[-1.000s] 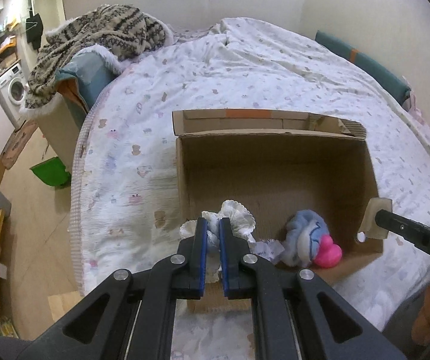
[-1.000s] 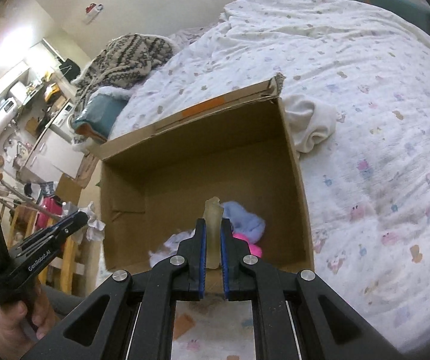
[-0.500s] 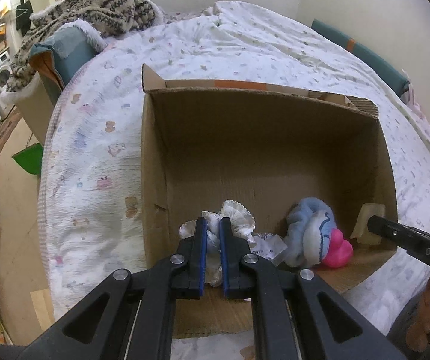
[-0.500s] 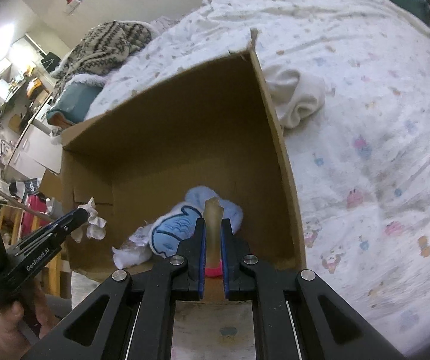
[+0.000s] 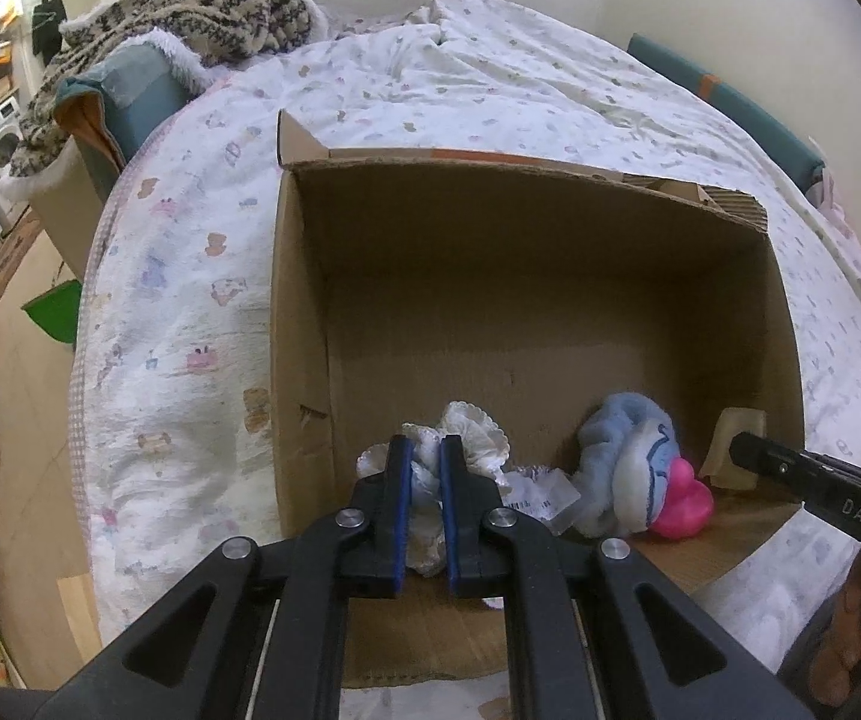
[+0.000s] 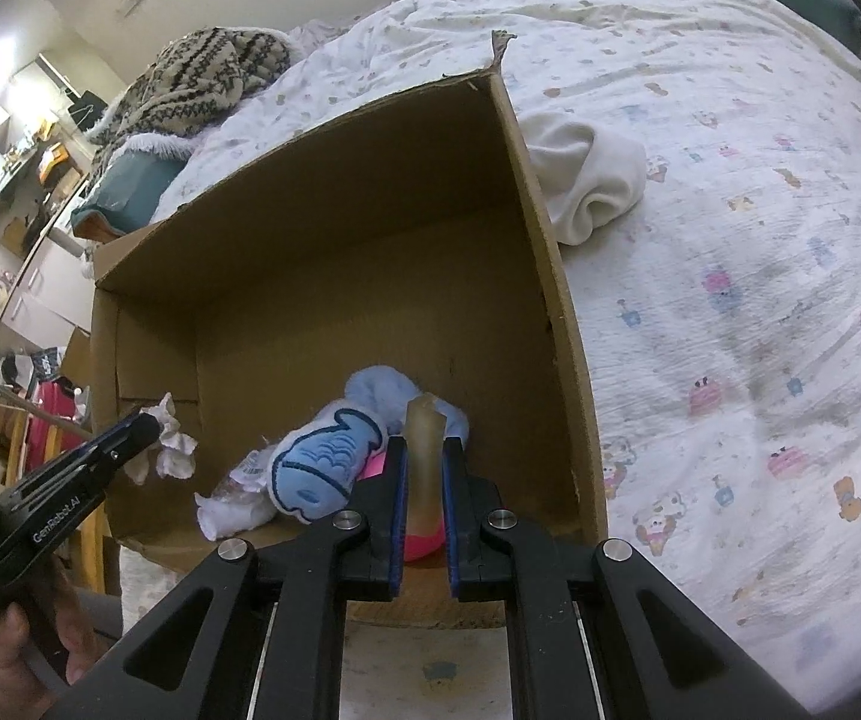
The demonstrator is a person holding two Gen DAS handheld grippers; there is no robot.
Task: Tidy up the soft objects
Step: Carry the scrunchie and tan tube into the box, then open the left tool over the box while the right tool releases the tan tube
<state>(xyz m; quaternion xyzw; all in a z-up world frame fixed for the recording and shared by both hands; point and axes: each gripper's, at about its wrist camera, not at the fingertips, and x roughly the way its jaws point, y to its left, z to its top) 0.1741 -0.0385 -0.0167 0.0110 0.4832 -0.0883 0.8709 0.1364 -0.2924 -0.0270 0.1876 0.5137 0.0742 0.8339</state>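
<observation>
An open cardboard box point(image 5: 298, 324) lies on the bed. Inside lie a blue plush fish point(image 5: 634, 468) and a pink toy point(image 5: 685, 507). My left gripper point(image 5: 425, 450) is shut on a white frilly cloth point(image 5: 472, 438), holding it over the box's near left corner. My right gripper point(image 6: 424, 450) is shut on a beige soft piece point(image 6: 425, 456) at the box's near right corner, just in front of the blue plush fish point(image 6: 322, 456). The cardboard box point(image 6: 550, 276) fills the middle of the right wrist view, where the left gripper's cloth point(image 6: 169, 444) also shows.
The bed has a white patterned quilt point(image 5: 178, 276). A cream cloth point(image 6: 586, 180) lies on the quilt beside the box's right wall. A knitted blanket point(image 5: 190, 18) and a teal pillow point(image 5: 130, 96) sit at the bed's far left. The floor drops off left.
Both grippers have moved closer to the box and lower over its near edge, each still holding its item. The box interior looms larger in both views.
</observation>
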